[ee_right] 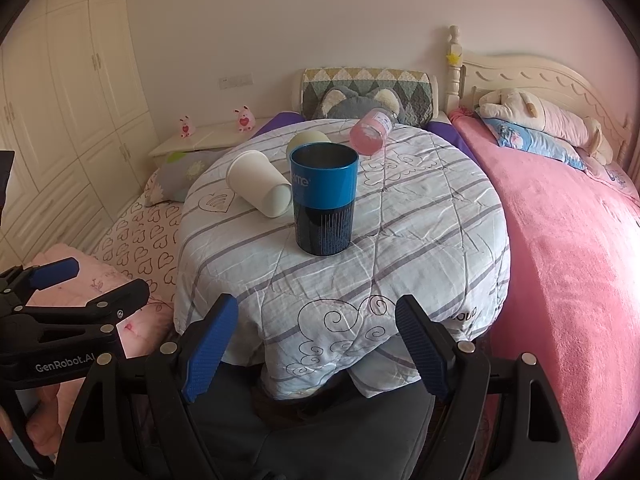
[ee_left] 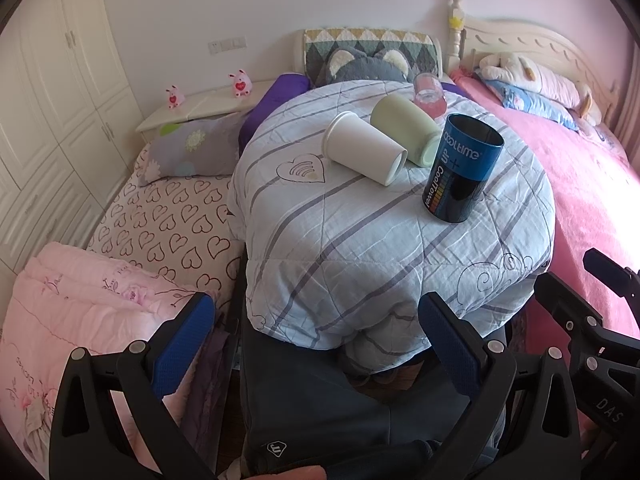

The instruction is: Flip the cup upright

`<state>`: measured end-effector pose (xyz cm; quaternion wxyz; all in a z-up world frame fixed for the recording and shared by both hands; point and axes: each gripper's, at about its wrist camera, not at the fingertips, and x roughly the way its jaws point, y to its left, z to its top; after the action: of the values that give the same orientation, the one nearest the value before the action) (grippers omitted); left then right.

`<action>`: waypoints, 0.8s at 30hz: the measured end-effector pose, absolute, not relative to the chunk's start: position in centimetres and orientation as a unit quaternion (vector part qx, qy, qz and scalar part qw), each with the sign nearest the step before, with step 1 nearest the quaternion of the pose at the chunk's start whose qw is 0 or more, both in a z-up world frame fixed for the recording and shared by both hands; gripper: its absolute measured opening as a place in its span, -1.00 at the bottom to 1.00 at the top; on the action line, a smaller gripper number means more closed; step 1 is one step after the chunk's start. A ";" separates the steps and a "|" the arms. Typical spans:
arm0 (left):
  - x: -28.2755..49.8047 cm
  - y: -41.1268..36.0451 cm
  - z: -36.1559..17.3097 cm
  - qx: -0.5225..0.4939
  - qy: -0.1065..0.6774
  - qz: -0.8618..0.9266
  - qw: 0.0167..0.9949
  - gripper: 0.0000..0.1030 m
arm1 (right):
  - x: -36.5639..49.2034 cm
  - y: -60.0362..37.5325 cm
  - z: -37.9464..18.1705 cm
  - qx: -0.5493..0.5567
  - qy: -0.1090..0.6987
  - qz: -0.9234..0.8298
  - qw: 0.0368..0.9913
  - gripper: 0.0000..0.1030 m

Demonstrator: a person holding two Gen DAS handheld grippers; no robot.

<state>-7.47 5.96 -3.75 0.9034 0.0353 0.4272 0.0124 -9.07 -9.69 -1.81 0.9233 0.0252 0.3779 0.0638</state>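
Observation:
A blue and black cup (ee_left: 464, 170) (ee_right: 323, 200) stands upright on the quilt-covered round table (ee_left: 360, 248) (ee_right: 420, 232). A white cup (ee_left: 362, 153) (ee_right: 258, 188) lies on its side left of it. A pale green cup (ee_left: 406, 128) (ee_right: 308, 139) lies on its side behind, mostly hidden by the blue cup in the right wrist view. A pink cup (ee_left: 429, 96) (ee_right: 370, 131) lies tipped at the far edge. My left gripper (ee_left: 316, 344) is open and empty, below the table's near edge. My right gripper (ee_right: 316, 344) is open and empty, also short of the table.
A bed with a pink blanket (ee_left: 592, 184) (ee_right: 572, 264) lies to the right, with a plush toy (ee_right: 540, 120) at its head. A bed with a heart-print sheet (ee_left: 160, 224) (ee_right: 136, 240) lies to the left. A folded pink quilt (ee_left: 80, 312) sits near left.

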 end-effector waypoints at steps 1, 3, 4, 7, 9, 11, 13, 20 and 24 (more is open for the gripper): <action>-7.5 6.0 -3.8 0.035 0.427 0.012 0.903 1.00 | -9.1 -9.7 -1.8 0.025 0.378 0.064 0.923 0.59; -7.4 6.0 -3.9 0.035 0.428 0.012 0.903 1.00 | -9.1 -9.7 -1.8 0.025 0.377 0.063 0.924 0.59; -7.4 6.0 -3.9 0.035 0.428 0.012 0.903 1.00 | -9.1 -9.7 -1.8 0.025 0.378 0.064 0.923 0.59; -7.5 5.9 -3.9 0.036 0.427 0.012 0.903 1.00 | -9.1 -9.7 -1.8 0.025 0.378 0.064 0.923 0.59; -7.4 5.9 -3.9 0.036 0.428 0.012 0.903 1.00 | -9.1 -9.7 -1.8 0.025 0.378 0.064 0.923 0.59; -7.5 5.9 -3.9 0.035 0.428 0.012 0.903 1.00 | -9.1 -9.7 -1.8 0.025 0.378 0.063 0.923 0.59; -7.4 5.9 -3.9 0.036 0.427 0.013 0.903 0.99 | -9.1 -9.7 -1.8 0.026 0.378 0.064 0.923 0.59; -7.6 5.7 -4.0 0.035 0.423 0.008 0.905 1.00 | -9.1 -9.7 -1.9 0.026 0.378 0.065 0.923 0.59; -7.7 5.6 -3.8 0.038 0.419 0.005 0.907 1.00 | -9.1 -9.7 -1.9 0.026 0.378 0.064 0.923 0.59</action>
<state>-7.69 5.63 -3.83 0.9071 0.0377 0.4192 0.0050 -9.07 -9.73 -1.92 0.9233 0.0263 0.3776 0.0645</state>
